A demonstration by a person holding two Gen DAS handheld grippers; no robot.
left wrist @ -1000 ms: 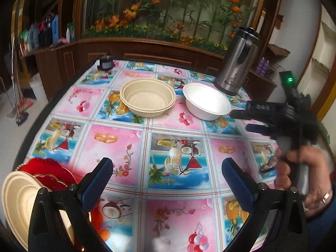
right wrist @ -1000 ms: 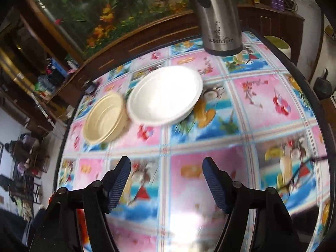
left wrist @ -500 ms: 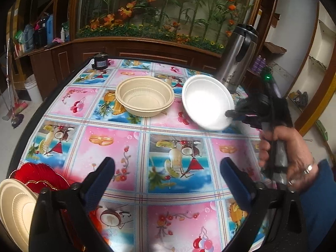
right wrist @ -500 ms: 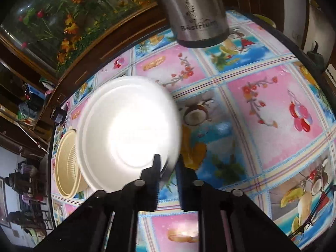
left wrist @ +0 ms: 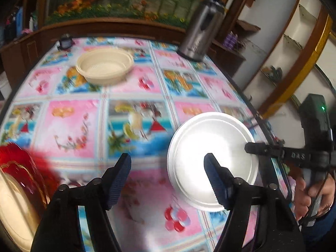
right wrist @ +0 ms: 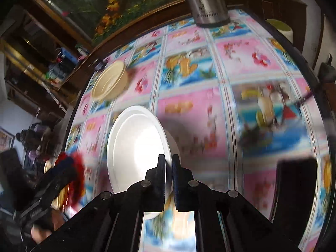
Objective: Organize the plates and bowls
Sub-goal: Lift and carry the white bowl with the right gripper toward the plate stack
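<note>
My right gripper (right wrist: pixel 168 163) is shut on the rim of a white bowl (right wrist: pixel 136 145) and holds it tilted above the table; both also show in the left wrist view, the gripper (left wrist: pixel 250 147) pinching the bowl (left wrist: pixel 212 159) at its right rim. My left gripper (left wrist: pixel 168 168) is open and empty, just in front of the white bowl. A beige bowl (left wrist: pixel 105 67) sits on the far part of the table, also in the right wrist view (right wrist: pixel 110 82). A red plate (left wrist: pixel 23 163) and a beige plate (left wrist: pixel 14 205) lie at the near left.
The round table (left wrist: pixel 73 126) has a colourful patterned cloth. A steel thermos (left wrist: pixel 201 31) stands at the far right edge, also seen in the right wrist view (right wrist: pixel 206 0). A small dark object (left wrist: pixel 65 42) sits at the far left. Shelves stand to the right.
The right gripper closed on the white bowl's rim, lifted it from beside the beige bowl and carried it toward the near side of the table. The left gripper's view swung right.
</note>
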